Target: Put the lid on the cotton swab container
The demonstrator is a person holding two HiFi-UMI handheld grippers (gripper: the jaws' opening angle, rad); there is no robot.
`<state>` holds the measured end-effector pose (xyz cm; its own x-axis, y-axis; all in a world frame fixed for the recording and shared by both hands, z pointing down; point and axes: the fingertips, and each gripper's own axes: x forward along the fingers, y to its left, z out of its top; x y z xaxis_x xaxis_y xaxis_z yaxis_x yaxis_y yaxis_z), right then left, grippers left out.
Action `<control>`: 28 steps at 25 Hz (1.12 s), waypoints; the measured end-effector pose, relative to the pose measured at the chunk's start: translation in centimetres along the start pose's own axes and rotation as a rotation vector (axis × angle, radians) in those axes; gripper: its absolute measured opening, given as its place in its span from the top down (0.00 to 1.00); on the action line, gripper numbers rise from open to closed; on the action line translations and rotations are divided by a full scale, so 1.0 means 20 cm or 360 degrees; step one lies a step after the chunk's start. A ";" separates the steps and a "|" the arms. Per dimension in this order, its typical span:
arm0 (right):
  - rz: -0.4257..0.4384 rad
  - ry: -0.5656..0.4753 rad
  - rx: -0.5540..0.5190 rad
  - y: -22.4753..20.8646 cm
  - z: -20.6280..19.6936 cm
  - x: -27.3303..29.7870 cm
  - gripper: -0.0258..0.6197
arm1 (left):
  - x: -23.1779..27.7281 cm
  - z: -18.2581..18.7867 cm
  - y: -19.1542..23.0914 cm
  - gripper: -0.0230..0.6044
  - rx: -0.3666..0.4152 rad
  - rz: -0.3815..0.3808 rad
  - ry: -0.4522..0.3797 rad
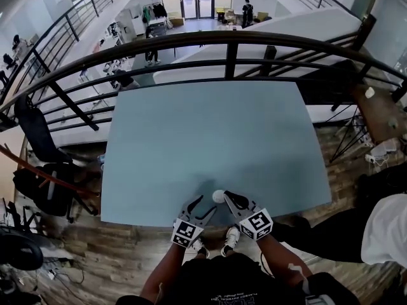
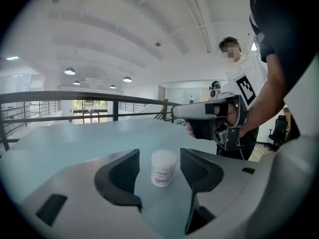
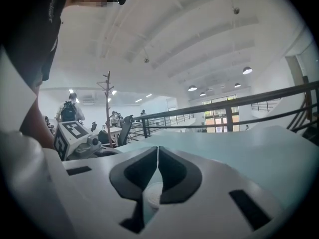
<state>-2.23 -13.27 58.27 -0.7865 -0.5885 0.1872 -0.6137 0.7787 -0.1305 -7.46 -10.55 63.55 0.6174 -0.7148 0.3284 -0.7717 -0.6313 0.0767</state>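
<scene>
I see container (image 2: 163,168) upright between released left tongs (image 2: 159,154), untouched; right tongs (image 3: 157,151), clenched on apparent lid (image 3: 151,195), just beside.

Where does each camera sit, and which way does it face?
Head view: on the head, steeply down at the blue table; both forearms, left gripper and right gripper show.
Left gripper view: on that gripper, along its open jaws at the cotton swab container; right gripper beyond.
Right gripper view: on that gripper, along its shut jaws toward the railing; torso at left.
Shared by all: table, railing.
</scene>
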 end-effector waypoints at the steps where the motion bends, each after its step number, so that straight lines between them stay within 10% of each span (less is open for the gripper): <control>1: -0.0012 -0.0017 -0.0023 0.01 0.03 0.00 0.93 | -0.02 0.03 0.00 0.54 -0.0003 0.0011 -0.0024; 20: -0.0138 -0.0153 -0.0229 0.07 0.36 -0.11 0.93 | -0.21 0.55 0.02 0.94 0.0005 0.0203 -0.0325; 28: -0.0151 -0.0220 -0.0227 0.03 0.48 -0.07 0.93 | -0.22 0.72 0.02 0.95 0.0054 0.0179 -0.0358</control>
<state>-2.15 -14.05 48.51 -0.7338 -0.6771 0.0554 -0.6771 0.7356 0.0222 -8.33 -12.06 48.53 0.5494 -0.8276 0.1150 -0.8342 -0.5512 0.0189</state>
